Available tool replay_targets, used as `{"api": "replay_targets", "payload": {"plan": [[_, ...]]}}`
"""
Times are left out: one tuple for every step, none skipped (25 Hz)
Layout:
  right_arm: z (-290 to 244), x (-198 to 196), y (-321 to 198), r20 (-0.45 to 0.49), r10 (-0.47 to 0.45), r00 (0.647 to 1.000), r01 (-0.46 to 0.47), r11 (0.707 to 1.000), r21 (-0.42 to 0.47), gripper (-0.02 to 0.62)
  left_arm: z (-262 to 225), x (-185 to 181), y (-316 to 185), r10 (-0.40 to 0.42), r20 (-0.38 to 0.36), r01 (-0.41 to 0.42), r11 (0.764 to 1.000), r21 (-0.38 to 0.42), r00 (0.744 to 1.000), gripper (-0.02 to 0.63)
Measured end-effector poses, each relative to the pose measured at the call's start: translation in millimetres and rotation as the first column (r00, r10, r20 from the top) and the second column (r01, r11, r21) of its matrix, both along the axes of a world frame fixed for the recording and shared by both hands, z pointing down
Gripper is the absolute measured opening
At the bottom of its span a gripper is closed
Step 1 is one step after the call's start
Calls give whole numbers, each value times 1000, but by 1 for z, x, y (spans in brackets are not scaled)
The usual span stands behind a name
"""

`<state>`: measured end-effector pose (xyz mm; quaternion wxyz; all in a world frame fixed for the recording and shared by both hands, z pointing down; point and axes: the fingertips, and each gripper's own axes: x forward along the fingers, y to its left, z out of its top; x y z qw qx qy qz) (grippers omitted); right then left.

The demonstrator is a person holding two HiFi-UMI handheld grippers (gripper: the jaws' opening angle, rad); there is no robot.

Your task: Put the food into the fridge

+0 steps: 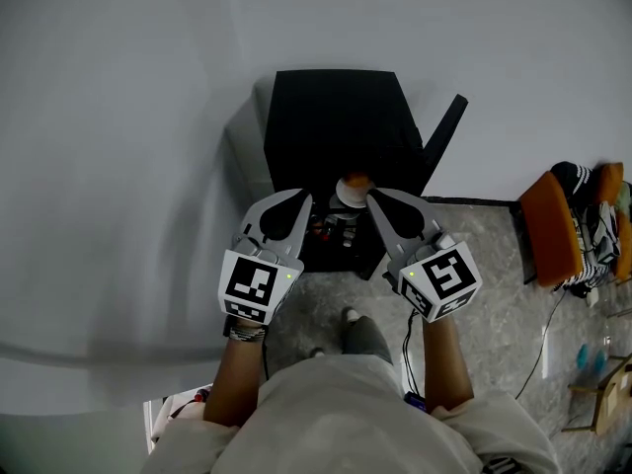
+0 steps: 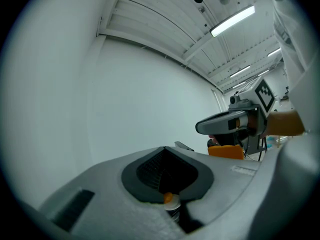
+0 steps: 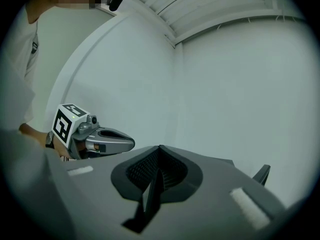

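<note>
At the open fridge mouth on the floor: holding left hand-held gripper and right hand-held gripper level, jaws together, empty, flanking the orange-capped bottle. Probably loaded; next, pushing door shut.

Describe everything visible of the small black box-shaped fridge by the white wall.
The matte black box-shaped fridge stands on the speckled grey floor, its back to the white wall. Seen from above, mostly its flat top shows. Its black door is swung open on the picture's right, seen edge-on. At the open front sits a white container with an orange cap among darker items too small to tell.
</note>
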<state>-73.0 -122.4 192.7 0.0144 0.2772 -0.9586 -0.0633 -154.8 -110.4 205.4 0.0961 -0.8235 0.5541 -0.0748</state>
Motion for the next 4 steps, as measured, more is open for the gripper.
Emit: {"api": "replay_targets", "payload": {"plan": [[1, 0, -1, -1, 1, 1000, -1, 1000, 0, 5, 1, 0, 0, 0, -1, 0, 1000, -1, 1000, 4], [2, -1, -2, -3, 2, 1000, -2, 1000, 0, 5, 2, -1, -1, 1, -1, -1, 1000, -2, 1000, 3], [3, -2, -2, -5, 3, 1000, -3, 1000, 0, 6, 4, -1, -1, 2, -1, -2, 1000, -3, 1000, 3], [5, -2, -3, -6, 4, 1000, -4, 1000, 0, 5, 5, -1, -1, 3, -1, -3, 1000, -4, 1000, 3]]}}
